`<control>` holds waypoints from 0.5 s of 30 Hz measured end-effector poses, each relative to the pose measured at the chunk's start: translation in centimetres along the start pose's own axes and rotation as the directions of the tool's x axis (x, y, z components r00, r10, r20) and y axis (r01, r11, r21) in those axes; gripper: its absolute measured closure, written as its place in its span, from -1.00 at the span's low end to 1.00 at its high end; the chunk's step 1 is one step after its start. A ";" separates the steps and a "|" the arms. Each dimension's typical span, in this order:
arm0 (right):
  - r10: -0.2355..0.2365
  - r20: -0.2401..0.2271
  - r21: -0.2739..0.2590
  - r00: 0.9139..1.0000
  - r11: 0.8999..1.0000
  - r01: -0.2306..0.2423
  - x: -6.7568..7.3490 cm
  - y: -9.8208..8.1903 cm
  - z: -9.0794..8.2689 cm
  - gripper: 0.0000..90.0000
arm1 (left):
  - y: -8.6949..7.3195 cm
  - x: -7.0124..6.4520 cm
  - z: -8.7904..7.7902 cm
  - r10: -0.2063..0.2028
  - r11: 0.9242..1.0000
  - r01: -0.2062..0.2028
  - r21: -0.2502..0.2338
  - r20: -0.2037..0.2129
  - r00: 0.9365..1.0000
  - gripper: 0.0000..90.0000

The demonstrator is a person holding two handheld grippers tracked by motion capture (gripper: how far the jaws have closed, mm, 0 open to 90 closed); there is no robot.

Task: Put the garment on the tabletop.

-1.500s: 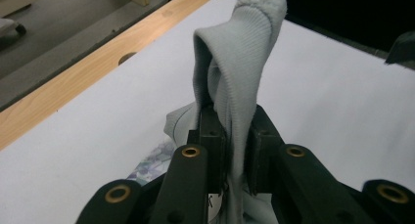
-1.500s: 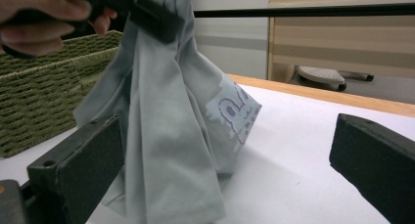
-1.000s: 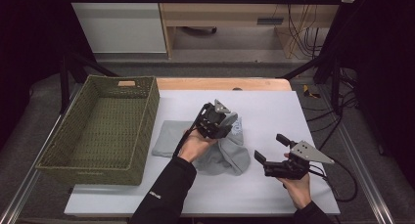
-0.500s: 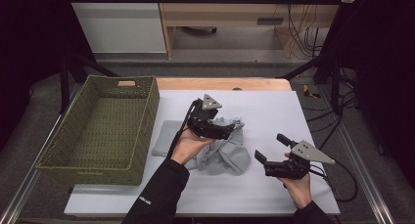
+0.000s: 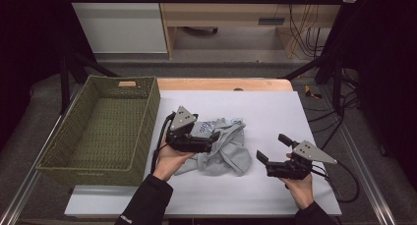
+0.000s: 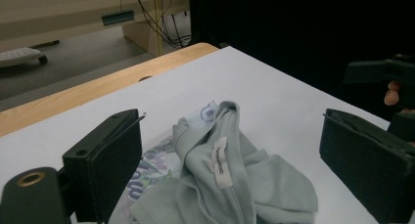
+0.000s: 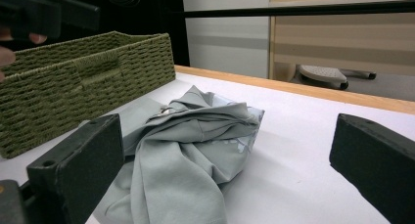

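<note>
A pale grey-green garment [image 5: 227, 150] lies crumpled in the middle of the white table [image 5: 275, 112]. My left gripper [image 5: 209, 139] hovers at its left edge, open, pointing right over the cloth. In the left gripper view the garment [image 6: 254, 185], its white label up, sits between and beyond the wide-apart jaws of the left gripper [image 6: 230, 121]. My right gripper [image 5: 272, 147] is open just right of the garment, not touching it. In the right gripper view the heap of garment [image 7: 195, 136] lies ahead of the right gripper [image 7: 228, 123], nothing held.
A green woven basket [image 5: 147, 131] stands on the left part of the table, and its wall [image 7: 88, 87] rises behind the cloth in the right gripper view. The table's wooden far edge [image 5: 221, 83] lies beyond. Bare white surface stretches to the right and front.
My left gripper has drawn back to the left and toward the person. The garment's flat left part is now bunched into the heap. The right gripper has stayed put.
</note>
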State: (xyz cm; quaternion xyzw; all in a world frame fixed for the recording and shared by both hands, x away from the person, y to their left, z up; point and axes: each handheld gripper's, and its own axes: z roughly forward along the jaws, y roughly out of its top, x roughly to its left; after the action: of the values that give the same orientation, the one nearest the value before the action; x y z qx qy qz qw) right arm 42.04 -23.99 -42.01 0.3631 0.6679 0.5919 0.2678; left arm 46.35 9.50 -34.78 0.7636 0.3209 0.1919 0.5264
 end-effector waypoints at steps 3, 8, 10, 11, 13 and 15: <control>0.023 -0.001 0.003 1.000 1.000 -0.023 0.1 0.0 0.0 -1.00 | -1.3 -0.1 -0.6 0.000 0.999 -0.001 -0.032 -0.016 1.000 -0.85; 0.026 -0.001 0.008 1.000 1.000 -0.026 0.0 0.0 0.0 -1.00 | -3.3 -0.5 -1.4 -0.007 0.998 0.006 -0.067 -0.014 1.000 -0.87; 0.028 0.001 0.007 1.000 1.000 -0.028 0.0 -0.1 0.0 -1.00 | -4.1 -0.6 -1.6 -0.013 0.997 0.012 -0.076 -0.011 1.000 -0.87; 0.028 0.001 0.004 1.000 1.000 -0.028 0.0 -0.1 0.0 -1.00 | -4.4 -0.7 -1.8 -0.016 0.997 0.015 -0.078 -0.011 1.000 -0.87; 0.033 0.001 0.004 0.999 0.999 -0.033 0.0 -0.1 -0.1 -1.00 | -5.3 -0.7 -2.2 -0.027 0.995 0.026 -0.099 -0.008 1.000 -0.88; 0.036 0.004 0.007 0.999 0.999 -0.036 0.0 -0.1 -0.1 -1.00 | -5.9 -0.6 -2.6 -0.038 0.993 0.036 -0.114 -0.013 0.999 -0.88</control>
State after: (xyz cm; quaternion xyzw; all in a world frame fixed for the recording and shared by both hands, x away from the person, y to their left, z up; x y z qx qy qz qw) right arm 41.93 -24.04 -42.07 0.3774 0.6628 0.5935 0.2570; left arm 42.60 12.25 -39.28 0.7249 0.3275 0.2060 0.5700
